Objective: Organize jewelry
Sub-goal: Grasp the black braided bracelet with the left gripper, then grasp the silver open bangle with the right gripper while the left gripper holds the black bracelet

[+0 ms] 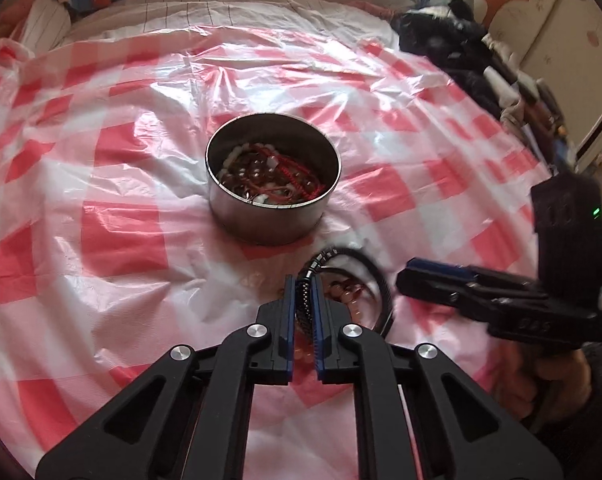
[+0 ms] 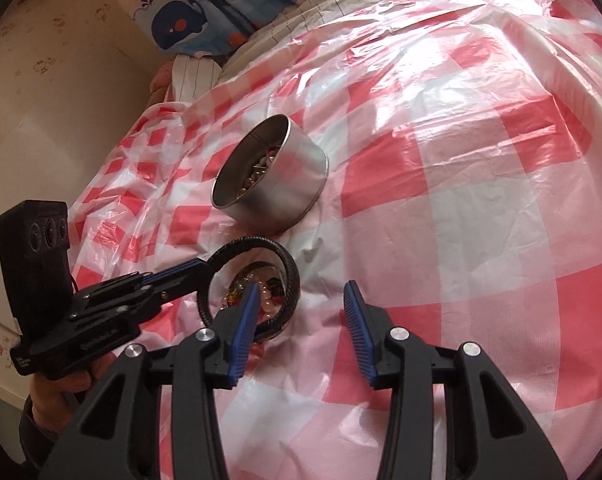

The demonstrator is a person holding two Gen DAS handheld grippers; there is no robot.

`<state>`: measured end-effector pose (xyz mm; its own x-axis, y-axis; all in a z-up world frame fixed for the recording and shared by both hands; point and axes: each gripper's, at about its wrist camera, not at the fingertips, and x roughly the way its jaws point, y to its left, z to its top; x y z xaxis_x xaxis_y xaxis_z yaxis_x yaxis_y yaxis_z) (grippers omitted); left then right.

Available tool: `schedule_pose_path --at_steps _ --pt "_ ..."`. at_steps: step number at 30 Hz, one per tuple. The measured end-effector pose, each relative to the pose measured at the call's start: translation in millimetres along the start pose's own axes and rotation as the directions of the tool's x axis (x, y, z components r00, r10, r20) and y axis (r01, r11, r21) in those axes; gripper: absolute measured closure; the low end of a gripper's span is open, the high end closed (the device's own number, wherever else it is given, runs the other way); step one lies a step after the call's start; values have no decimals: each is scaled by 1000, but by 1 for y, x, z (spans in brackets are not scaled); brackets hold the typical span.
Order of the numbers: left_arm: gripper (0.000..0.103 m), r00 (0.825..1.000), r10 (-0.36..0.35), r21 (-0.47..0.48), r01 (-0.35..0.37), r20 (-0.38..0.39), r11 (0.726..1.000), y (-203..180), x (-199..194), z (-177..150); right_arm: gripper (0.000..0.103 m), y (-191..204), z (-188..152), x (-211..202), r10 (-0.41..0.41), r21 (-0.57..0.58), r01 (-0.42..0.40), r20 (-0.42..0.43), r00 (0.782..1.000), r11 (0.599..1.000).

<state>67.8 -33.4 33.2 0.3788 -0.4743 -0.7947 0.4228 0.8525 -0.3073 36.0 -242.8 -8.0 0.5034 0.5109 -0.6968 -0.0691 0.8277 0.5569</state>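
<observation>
A round metal tin [image 1: 269, 184] holding beads and red cord stands on the red-and-white checked plastic sheet [image 1: 101, 200]; it also shows in the right wrist view [image 2: 281, 184]. My left gripper [image 1: 303, 292] is shut on a black braided bracelet [image 1: 377, 276], holding it near the sheet in front of the tin. In the right wrist view the left gripper [image 2: 205, 263] grips that black bracelet [image 2: 291, 276], which rings a small pile of bead jewelry [image 2: 267, 284]. My right gripper [image 2: 301, 300] is open and empty beside the pile; it also shows in the left wrist view [image 1: 409, 280].
The sheet covers a bed. A whale-print pillow [image 2: 189, 20] lies at the head, by a wall [image 2: 41, 120]. Dark clothes [image 1: 453, 40] are piled at the bed's far right edge.
</observation>
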Motion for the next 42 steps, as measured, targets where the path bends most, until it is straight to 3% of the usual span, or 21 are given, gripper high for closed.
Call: schedule_pose_path --at_steps 2,5,8,10,13,15,19,22,25,28,31,32,33,36,37,39,40,42 --pt "96 1000 -2 -26 3 17 1000 9 -7 2 60 1 0 2 -4 -1 4 -4 1000 1000" --pt "96 995 93 -46 -91 33 995 29 -22 4 60 7 -2 7 -26 -38 25 -18 1000 999" --pt "98 962 273 3 -272 -18 962 41 -21 2 60 24 -7 15 -62 -127 58 -21 998 990" --pt "98 948 316 5 -316 -39 949 46 -16 2 61 36 -10 25 -107 -197 99 -28 994 975" --pt "97 950 310 25 -309 -34 951 40 -12 3 76 50 -18 35 -190 -300 173 -28 981 938" --pt "97 953 303 35 -301 -34 953 36 -10 3 94 50 -19 35 -200 -309 182 -27 979 933" --pt "91 949 312 36 -310 -45 950 35 -5 2 99 43 -16 20 -208 -288 203 12 978 936" --pt "82 945 321 33 -320 -55 947 36 -1 0 98 34 -11 3 -209 -254 214 45 977 943" --pt "75 942 327 41 -325 -73 945 37 5 -1 98 20 -2 -9 -150 -181 154 34 988 971" --pt "65 940 329 59 -324 -90 944 34 12 -4 98 17 -4 6 -337 -259 323 -13 941 910" --pt "59 940 330 72 -324 -91 943 30 15 -5 90 17 -3 4 -321 -248 311 -1 947 918" --pt "58 939 331 75 -325 -90 943 30 16 -5 72 17 -3 1 -322 -246 315 13 947 917" --pt "58 939 331 76 -325 -89 943 29 16 -5 68 17 -3 1 -323 -246 316 16 946 916" --pt "58 937 336 90 -329 -89 940 29 18 -6 68 14 -6 7 -321 -246 310 -6 947 918" --pt "63 936 339 108 -329 -95 938 28 20 -7 68 16 -7 10 -338 -263 325 -2 941 908" --pt "78 936 323 176 -298 -137 938 18 22 -14 75 21 -8 14 -298 -272 281 -23 954 921" --pt "78 936 318 232 -279 -153 932 10 21 -19 77 20 -9 15 -258 -261 238 -44 965 935" --pt "80 941 289 271 -236 -176 933 4 16 -24 79 21 -10 14 -260 -262 240 -44 965 935"
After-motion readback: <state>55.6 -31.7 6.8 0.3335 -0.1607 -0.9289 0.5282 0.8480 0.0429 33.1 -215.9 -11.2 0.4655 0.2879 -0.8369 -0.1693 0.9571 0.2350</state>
